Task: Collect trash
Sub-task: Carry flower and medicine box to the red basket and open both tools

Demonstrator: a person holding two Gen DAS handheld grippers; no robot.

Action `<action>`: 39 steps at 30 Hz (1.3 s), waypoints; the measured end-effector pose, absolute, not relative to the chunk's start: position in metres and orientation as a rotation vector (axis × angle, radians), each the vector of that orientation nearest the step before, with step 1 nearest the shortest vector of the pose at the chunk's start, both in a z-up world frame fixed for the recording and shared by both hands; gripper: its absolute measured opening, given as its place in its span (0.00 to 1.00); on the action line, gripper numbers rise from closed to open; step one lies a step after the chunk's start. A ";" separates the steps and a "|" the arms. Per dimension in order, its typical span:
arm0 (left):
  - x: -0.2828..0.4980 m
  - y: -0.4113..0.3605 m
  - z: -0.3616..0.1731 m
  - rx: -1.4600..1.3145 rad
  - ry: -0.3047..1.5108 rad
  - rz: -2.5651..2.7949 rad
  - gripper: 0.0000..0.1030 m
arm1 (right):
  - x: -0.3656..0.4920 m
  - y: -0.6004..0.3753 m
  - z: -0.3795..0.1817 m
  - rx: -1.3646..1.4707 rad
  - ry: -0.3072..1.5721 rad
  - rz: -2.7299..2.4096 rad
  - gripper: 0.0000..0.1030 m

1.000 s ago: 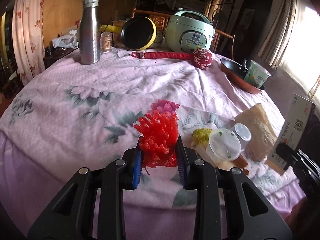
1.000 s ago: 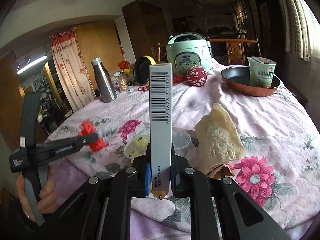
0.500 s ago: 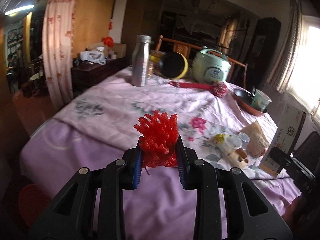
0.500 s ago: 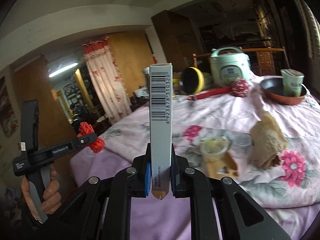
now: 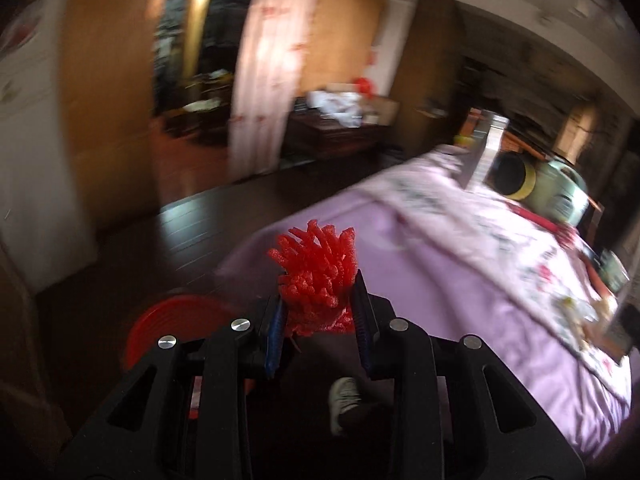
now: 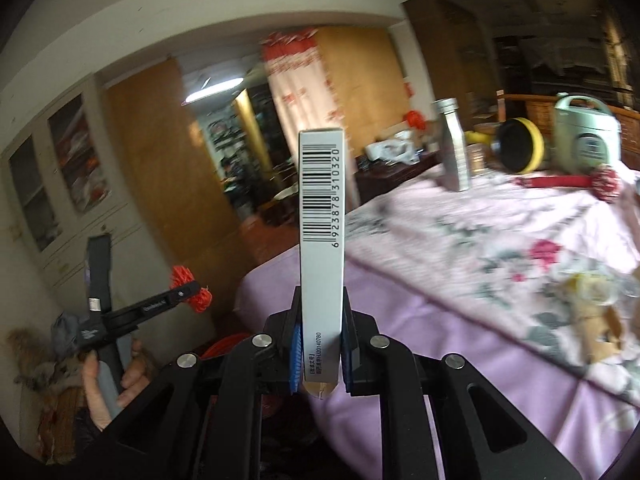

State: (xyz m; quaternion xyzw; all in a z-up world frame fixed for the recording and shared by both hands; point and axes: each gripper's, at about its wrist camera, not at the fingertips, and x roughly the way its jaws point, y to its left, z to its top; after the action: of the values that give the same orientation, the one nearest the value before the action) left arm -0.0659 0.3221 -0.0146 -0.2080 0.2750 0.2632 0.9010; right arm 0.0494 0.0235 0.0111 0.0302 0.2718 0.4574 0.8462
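Observation:
My left gripper [image 5: 318, 312] is shut on a red foam net [image 5: 314, 276], held out past the table's corner above the dark floor. A red basket [image 5: 160, 328] stands on the floor just left of and below it. My right gripper [image 6: 321, 344] is shut on a tall white carton [image 6: 322, 216] with a barcode, standing upright between the pads. In the right wrist view the left gripper [image 6: 192, 292] with the red net [image 6: 182, 276] shows at lower left, held by a hand [image 6: 100, 380]. Plastic cups and brown paper scraps [image 6: 592, 304] lie on the pink floral tablecloth [image 6: 480, 264].
On the table's far side stand a steel bottle [image 6: 452, 148], a black and yellow lid [image 6: 518, 146], a green rice cooker [image 6: 586, 140] and a red massage hammer [image 6: 576, 182]. A shoe [image 5: 346, 400] shows under the left gripper. A white cabinet [image 6: 60, 184] and a curtained doorway [image 6: 304, 92] lie left.
Both grippers have swung left, away from the table's middle, each keeping its hold. The left one now hangs off the table's corner over the floor, and the red basket has come into view.

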 end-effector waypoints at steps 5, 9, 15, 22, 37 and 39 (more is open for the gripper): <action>-0.089 0.360 -0.052 -0.481 0.600 0.646 0.30 | 0.027 0.079 0.004 -0.008 0.612 1.046 0.15; -0.095 0.380 -0.068 -0.502 0.603 0.675 0.30 | 0.010 0.125 -0.009 -0.072 0.661 1.097 0.15; -0.094 0.405 -0.106 -0.524 0.658 0.710 0.30 | -0.005 0.181 -0.031 -0.167 0.747 1.142 0.15; -0.082 0.431 -0.157 -0.573 0.790 0.710 0.30 | -0.014 0.229 -0.064 -0.262 0.817 1.156 0.15; -0.080 0.456 -0.206 -0.634 0.992 0.798 0.79 | -0.014 0.301 -0.128 -0.395 0.971 1.209 0.15; -0.086 0.459 -0.196 -0.628 0.966 0.824 0.81 | -0.014 0.316 -0.136 -0.427 0.992 1.216 0.16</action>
State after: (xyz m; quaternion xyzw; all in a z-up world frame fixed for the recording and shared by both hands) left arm -0.0862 0.4590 -0.1964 -0.2884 0.4438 0.3786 0.7593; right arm -0.0137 0.3160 -0.1358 -0.1907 0.4429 0.5431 0.6873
